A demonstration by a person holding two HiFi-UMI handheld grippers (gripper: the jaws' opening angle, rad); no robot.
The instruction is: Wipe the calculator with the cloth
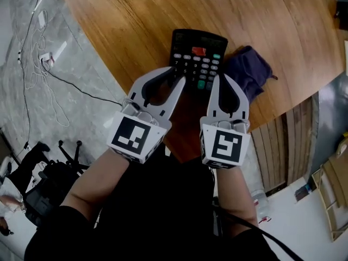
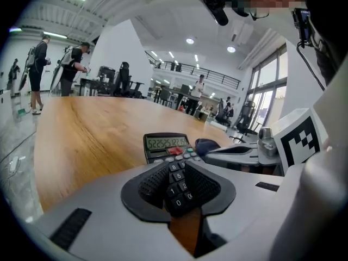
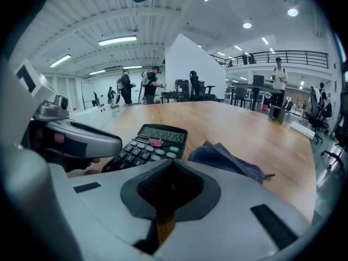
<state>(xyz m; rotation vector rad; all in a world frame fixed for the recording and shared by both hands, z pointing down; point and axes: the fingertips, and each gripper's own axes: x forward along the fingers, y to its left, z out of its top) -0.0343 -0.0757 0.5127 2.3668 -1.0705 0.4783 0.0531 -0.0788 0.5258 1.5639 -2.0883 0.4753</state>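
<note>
A black calculator [image 1: 198,53] lies on the wooden table [image 1: 152,15] with its display lit and a red key among grey ones. A crumpled dark blue cloth [image 1: 248,69] lies just to its right, touching its edge. My left gripper [image 1: 180,79] hovers over the calculator's near left corner with its jaws a little apart; keys [image 2: 178,181] show through the gap and nothing is between the pads. My right gripper [image 1: 218,78] is shut on nothing, over the near right corner next to the cloth [image 3: 231,157]. In the right gripper view the calculator [image 3: 155,140] lies ahead to the left.
The table's near edge runs just under both grippers. White and black cables [image 1: 41,56] lie on the grey floor to the left, and a black office chair [image 1: 41,186] stands at lower left. Several people [image 2: 76,67] stand far beyond the table.
</note>
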